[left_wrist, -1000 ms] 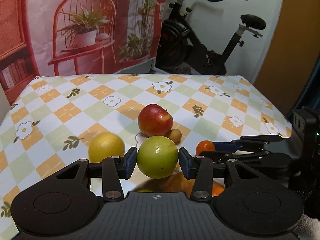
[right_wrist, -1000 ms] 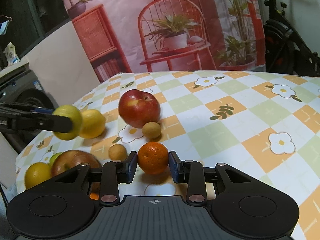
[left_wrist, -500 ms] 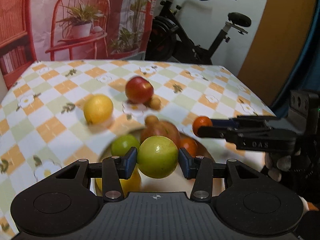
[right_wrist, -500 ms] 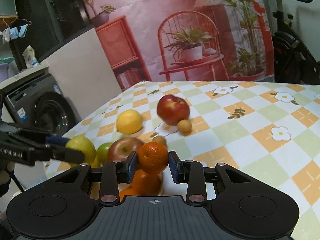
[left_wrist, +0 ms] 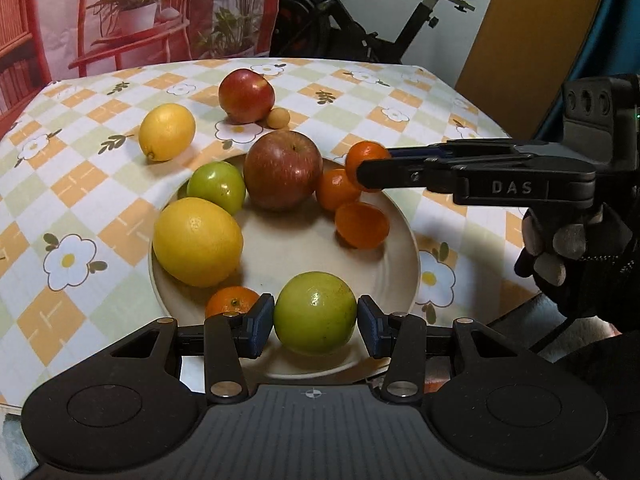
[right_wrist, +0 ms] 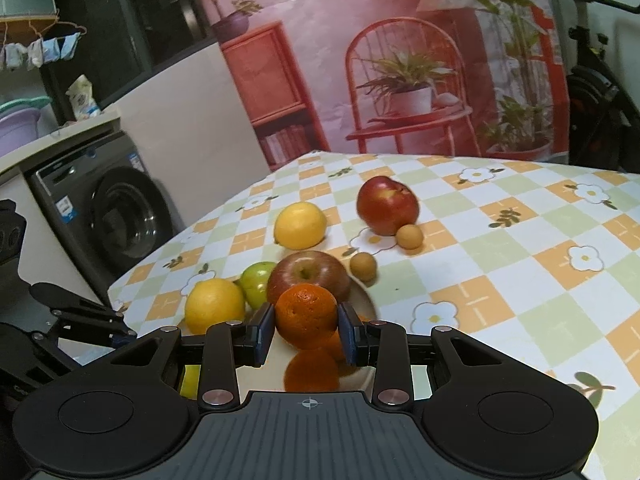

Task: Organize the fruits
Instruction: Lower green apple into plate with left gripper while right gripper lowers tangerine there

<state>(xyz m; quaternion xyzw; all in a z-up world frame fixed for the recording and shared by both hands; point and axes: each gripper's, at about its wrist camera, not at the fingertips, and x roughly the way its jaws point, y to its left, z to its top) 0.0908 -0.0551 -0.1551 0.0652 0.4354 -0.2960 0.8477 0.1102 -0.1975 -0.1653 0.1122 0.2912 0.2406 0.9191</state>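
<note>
I held a green fruit clamped in the left gripper above the plate, near its front rim, and a mandarin pinched in the right gripper over the far right rim, both positioned, I judged, for release. Only the plate's centre lay open; a lemon and red apple waited on the tablecloth.

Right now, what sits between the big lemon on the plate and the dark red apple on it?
A green fruit, touching the lemon and beside the apple on the plate; the left wrist view shows it best.
</note>
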